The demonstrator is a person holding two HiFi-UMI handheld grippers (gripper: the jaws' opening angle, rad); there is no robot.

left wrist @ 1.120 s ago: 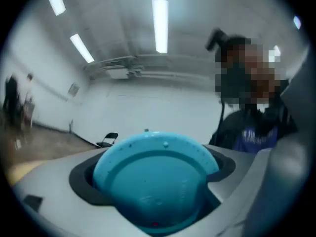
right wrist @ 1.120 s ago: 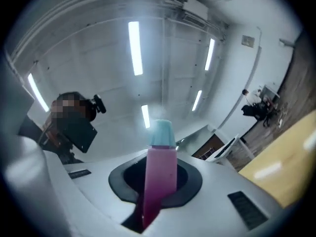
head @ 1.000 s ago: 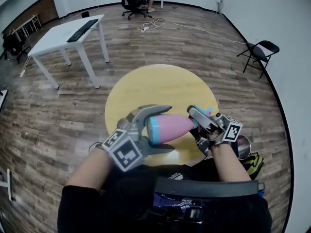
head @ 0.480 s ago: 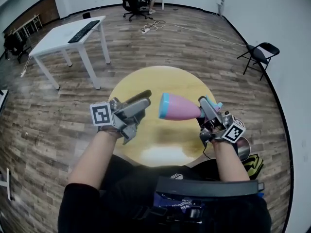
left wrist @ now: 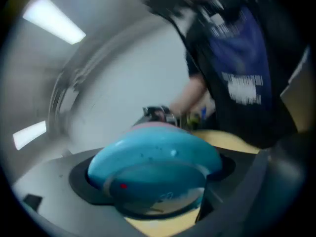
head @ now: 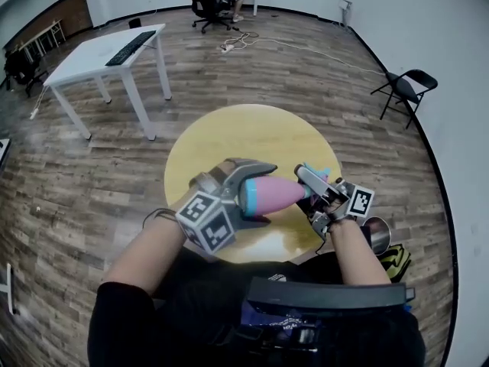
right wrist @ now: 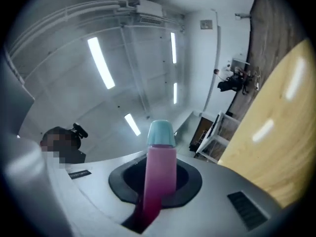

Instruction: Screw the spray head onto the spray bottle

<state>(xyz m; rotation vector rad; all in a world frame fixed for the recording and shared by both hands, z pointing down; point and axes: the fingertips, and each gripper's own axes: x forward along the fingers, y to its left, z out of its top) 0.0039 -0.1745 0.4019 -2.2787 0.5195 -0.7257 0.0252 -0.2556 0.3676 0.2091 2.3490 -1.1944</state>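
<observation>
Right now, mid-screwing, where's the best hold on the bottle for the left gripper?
The wide blue base, from the person's left along the axis, where the left gripper is now. The spray bottle lies level and tapers toward the spray head; the base is broadest.

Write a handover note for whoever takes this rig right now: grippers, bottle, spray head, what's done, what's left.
The left gripper is shut on the blue base of the spray bottle, which is held level in the air over the yellow table.
The right gripper is shut on the pink and teal spray head at the bottle's neck end.
Done: the head sits at the neck, and both parts are gripped.
Left: the pictures don't show how tight the thread is. It probably needs more turns, then a check.
</observation>
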